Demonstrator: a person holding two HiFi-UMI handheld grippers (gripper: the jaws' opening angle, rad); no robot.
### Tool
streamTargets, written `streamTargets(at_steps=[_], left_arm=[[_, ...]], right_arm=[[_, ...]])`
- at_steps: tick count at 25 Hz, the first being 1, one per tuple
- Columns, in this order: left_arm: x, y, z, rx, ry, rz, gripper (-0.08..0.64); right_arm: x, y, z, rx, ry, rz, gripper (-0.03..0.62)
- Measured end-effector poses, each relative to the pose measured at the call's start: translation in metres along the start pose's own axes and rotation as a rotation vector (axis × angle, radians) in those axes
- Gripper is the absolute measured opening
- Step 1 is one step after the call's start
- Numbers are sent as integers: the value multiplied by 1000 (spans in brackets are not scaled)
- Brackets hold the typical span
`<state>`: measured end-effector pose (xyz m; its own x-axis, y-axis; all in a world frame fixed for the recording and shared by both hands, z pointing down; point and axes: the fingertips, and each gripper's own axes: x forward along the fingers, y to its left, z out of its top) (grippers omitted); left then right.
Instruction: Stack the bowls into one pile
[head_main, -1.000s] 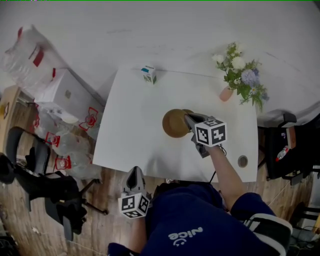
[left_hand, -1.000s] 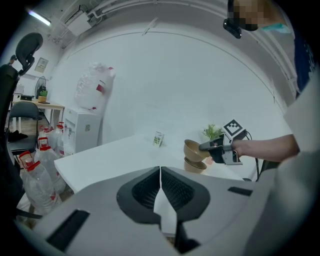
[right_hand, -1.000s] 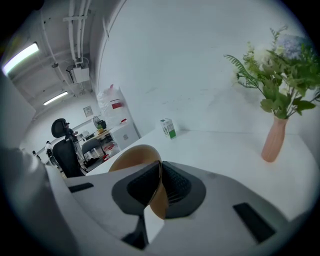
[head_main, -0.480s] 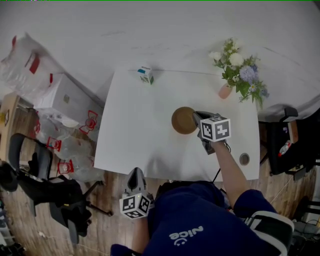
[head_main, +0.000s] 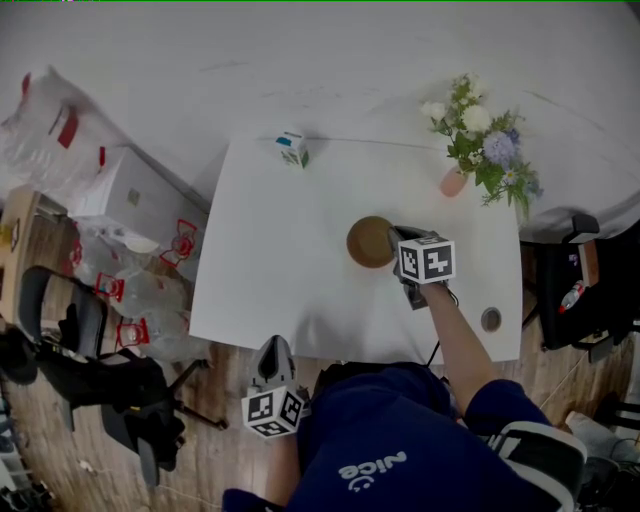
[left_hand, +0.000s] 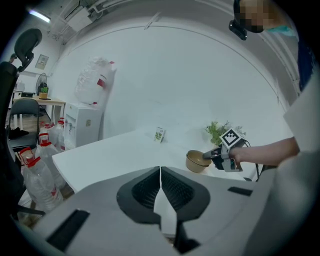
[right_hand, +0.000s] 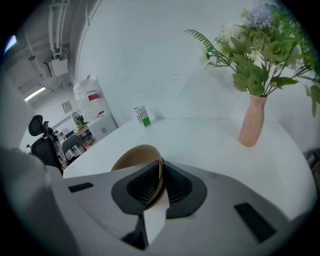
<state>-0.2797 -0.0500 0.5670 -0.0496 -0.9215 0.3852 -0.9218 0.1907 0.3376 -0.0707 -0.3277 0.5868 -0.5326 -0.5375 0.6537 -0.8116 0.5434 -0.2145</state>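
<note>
A brown bowl (head_main: 368, 241) is over the right half of the white table (head_main: 270, 260). My right gripper (head_main: 389, 240) is shut on its near rim. In the right gripper view the rim (right_hand: 150, 155) stands on edge between the pads, so the bowl hangs tilted. The left gripper view shows the bowl (left_hand: 197, 161) low over the tabletop, held by the right gripper (left_hand: 212, 156); I cannot tell whether it touches. My left gripper (head_main: 272, 347) hangs off the table's near edge, shut and empty, its jaws (left_hand: 160, 172) meeting in a line.
A small green-and-white carton (head_main: 293, 148) stands at the table's far edge. A pink vase with flowers (head_main: 455, 183) sits at the far right corner. Off the table's left side are water bottles (head_main: 130, 290), a white box and a black chair (head_main: 90, 370).
The right gripper has carried the bowl a little to the right and lower toward the tabletop. The left gripper has stayed where it was.
</note>
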Motion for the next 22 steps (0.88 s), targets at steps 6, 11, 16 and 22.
streamTargets(at_steps=[6, 11, 16, 22], left_arm=[[2, 0, 3, 4, -7, -11, 25], [7, -6, 7, 9, -13, -40, 25], [19, -21, 8, 23, -6, -96, 25], [34, -53, 29, 73, -42, -189, 25]], right_arm=[[-6, 6, 7, -16, -65, 19, 174], [-35, 14, 30, -77, -219, 45, 199], [-79, 5, 36, -104, -369, 8, 204], [-120, 14, 23, -172, -453, 21, 204]])
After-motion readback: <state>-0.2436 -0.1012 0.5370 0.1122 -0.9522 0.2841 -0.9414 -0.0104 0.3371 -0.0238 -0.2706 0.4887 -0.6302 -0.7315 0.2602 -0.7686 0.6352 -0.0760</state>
